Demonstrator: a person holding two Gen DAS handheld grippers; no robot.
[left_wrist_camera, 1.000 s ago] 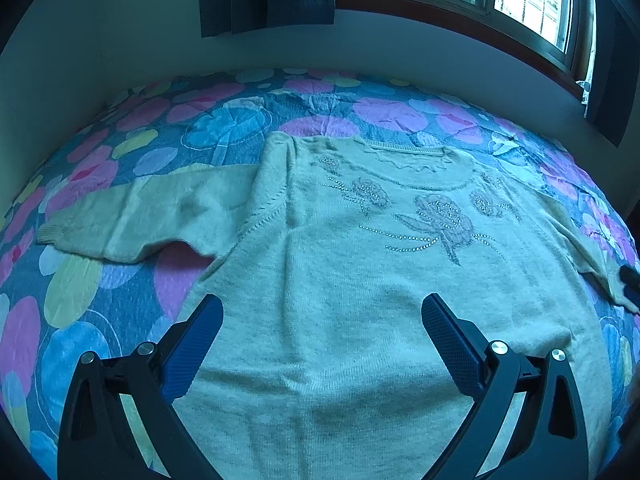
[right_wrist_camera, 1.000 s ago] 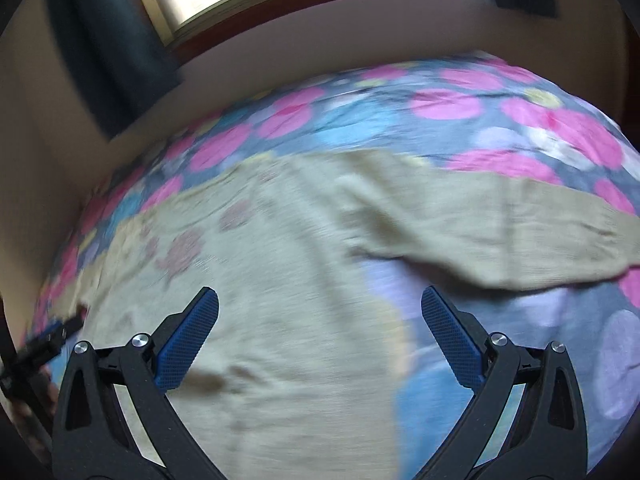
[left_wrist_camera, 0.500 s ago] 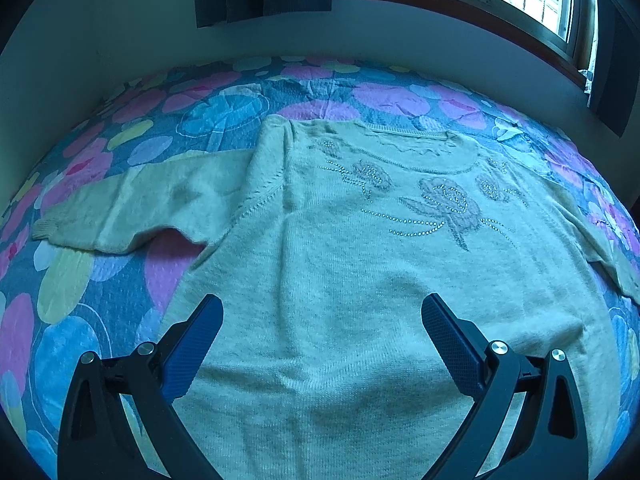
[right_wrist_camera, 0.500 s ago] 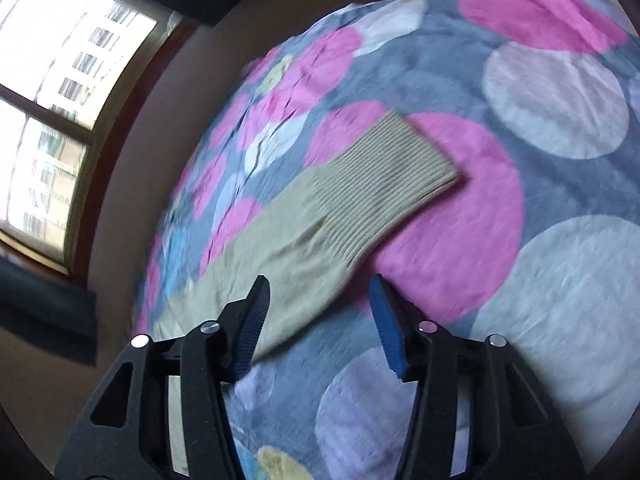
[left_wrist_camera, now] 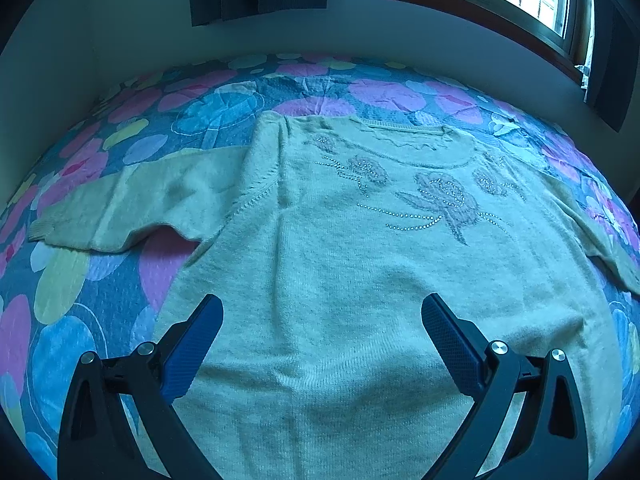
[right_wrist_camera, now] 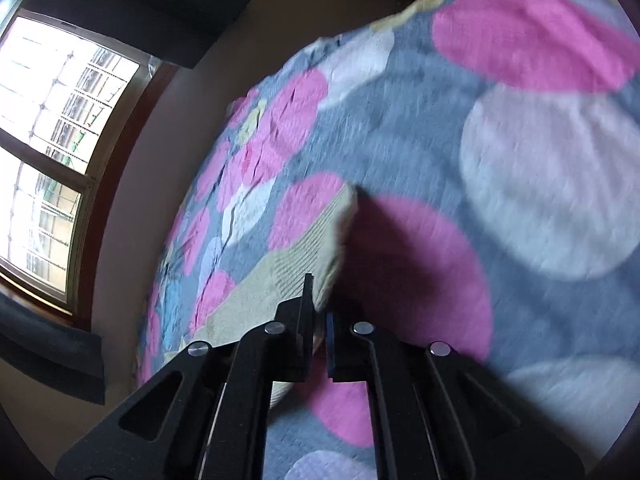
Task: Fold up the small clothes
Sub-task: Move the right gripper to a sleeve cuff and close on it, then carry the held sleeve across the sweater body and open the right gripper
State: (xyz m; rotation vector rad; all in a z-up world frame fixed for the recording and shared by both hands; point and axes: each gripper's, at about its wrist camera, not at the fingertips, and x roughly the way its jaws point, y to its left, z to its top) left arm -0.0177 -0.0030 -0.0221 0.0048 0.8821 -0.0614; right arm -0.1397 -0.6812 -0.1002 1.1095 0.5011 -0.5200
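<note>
While the right gripper (right_wrist_camera: 318, 320) pinches the sleeve cuff (right_wrist_camera: 324, 240), we fold inward.
Left gripper (left_wrist_camera: 320, 340) hangs open over the sweater (left_wrist_camera: 340, 280); lift the cuff clear of the bedspread (right_wrist_camera: 540, 180).

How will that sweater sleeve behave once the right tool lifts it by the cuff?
Probably floppy: the sweater is a soft knit lying limp on the bedspread, so the sleeve should sag behind the cuff. Likely light. The ribbed cuff in the right tool looks grippy, so slipping seems unlikely.
</note>
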